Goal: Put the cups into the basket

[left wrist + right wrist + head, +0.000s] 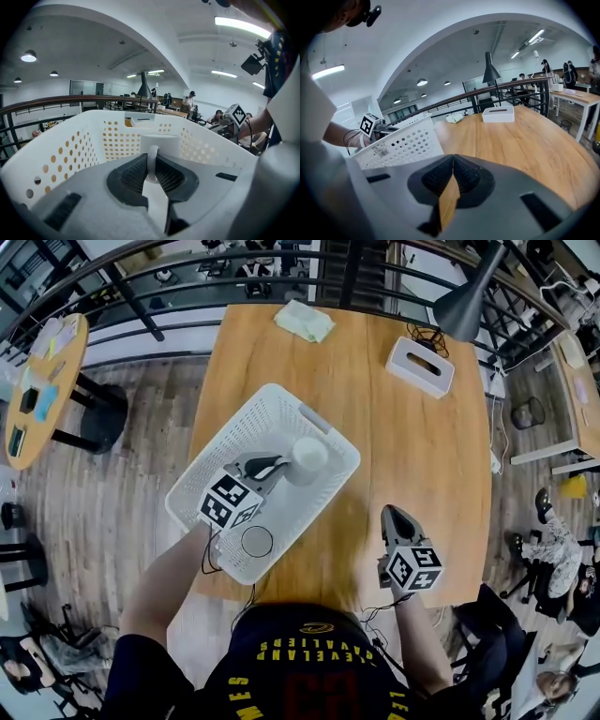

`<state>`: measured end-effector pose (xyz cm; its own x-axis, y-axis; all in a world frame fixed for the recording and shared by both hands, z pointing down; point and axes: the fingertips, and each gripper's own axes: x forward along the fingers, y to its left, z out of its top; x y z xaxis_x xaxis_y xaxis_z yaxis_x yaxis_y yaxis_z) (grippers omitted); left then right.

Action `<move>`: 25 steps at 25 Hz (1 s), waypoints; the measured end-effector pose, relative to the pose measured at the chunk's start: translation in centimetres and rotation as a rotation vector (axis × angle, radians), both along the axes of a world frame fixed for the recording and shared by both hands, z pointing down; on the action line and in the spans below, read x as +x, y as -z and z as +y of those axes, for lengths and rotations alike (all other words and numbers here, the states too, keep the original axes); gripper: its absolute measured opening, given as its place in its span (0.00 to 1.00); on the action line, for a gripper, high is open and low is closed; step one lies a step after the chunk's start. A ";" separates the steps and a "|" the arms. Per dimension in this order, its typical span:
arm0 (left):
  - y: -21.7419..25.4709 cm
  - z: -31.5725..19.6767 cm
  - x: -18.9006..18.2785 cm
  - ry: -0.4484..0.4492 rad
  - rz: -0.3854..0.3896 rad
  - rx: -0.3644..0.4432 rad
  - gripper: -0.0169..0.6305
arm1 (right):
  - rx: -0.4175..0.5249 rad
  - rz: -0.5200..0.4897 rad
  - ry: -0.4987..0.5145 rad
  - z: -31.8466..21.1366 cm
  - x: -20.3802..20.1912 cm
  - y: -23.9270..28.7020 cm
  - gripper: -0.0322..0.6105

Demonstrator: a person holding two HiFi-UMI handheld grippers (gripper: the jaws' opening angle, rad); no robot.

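a light wooden table (412,456) stands on a wood-plank floor (112,493), backed by a dark metal railing (187,282). on it sit a white perforated plastic basket (246,423), a white tissue box (420,366) and, at the far edge, a crumpled pale cloth (304,320). a black cone-shaded lamp (469,296) leans over the far right corner, and a round wooden table (42,390) stands off to the left.

the near edge of the table is cut off by the person's torso. a second white cup (256,541) in the basket's near corner shows only as a round rim from above; its handle cannot be made out.

the left gripper (277,465) reaches into the basket, its jaws clamped on the handle of a white cup with a loop handle (159,143), which is upright inside the basket walls. the right gripper (392,514) hangs over bare table just right of the basket, jaws pressed together with nothing between them.
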<state>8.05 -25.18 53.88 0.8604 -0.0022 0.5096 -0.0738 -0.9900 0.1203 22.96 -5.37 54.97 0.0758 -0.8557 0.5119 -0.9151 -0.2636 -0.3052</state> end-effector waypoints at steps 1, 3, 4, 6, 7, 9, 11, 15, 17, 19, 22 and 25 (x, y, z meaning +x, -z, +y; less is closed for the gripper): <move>-0.4 0.2 0.3 -0.008 -0.010 -0.001 0.10 | -0.002 -0.002 0.001 -0.2 0.0 -0.1 0.07; -1.2 0.5 0.7 -0.020 -0.036 -0.003 0.10 | -0.006 -0.006 0.003 -0.4 0.1 -0.3 0.07; -1.7 0.6 0.8 -0.028 -0.055 -0.001 0.10 | -0.008 -0.009 0.004 -0.5 0.2 -0.4 0.07; -2.9 0.9 0.9 -0.046 -0.096 0.005 0.10 | -0.011 -0.014 0.005 -0.7 0.3 -0.6 0.07; -3.4 1.0 0.8 -0.054 -0.114 0.007 0.10 | -0.013 -0.016 0.006 -0.7 0.3 -0.7 0.07; -4.3 1.0 0.7 -0.060 -0.148 0.008 0.10 | -0.017 -0.019 0.006 -0.7 0.5 -1.0 0.07; -5.2 0.9 0.7 -0.058 -0.179 0.012 0.10 | -0.021 -0.023 0.008 -0.9 0.5 -1.2 0.07; -7.4 0.4 0.5 -0.057 -0.227 0.037 0.11 | -0.021 -0.027 0.015 -1.3 0.2 -1.5 0.07; -7.5 0.2 0.6 -0.050 -0.225 0.045 0.10 | -0.020 -0.029 0.020 -1.4 0.1 -1.5 0.07; -7.6 -0.2 0.6 -0.039 -0.219 0.047 0.11 | -0.021 -0.030 0.022 -1.3 0.1 -1.5 0.07; -8.3 -0.5 -0.1 -0.023 -0.261 0.025 0.11 | -0.026 -0.035 0.017 -1.0 0.4 -1.8 0.07; -9.8 -0.7 -1.4 -0.021 -0.340 0.013 0.11 | -0.028 -0.037 0.015 -0.9 0.6 -2.0 0.07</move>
<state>6.66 -25.84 63.70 0.6410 0.0060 0.7675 -0.0868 -0.9930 0.0802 23.55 -6.30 57.02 0.0437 -0.8417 0.5381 -0.9070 -0.2592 -0.3318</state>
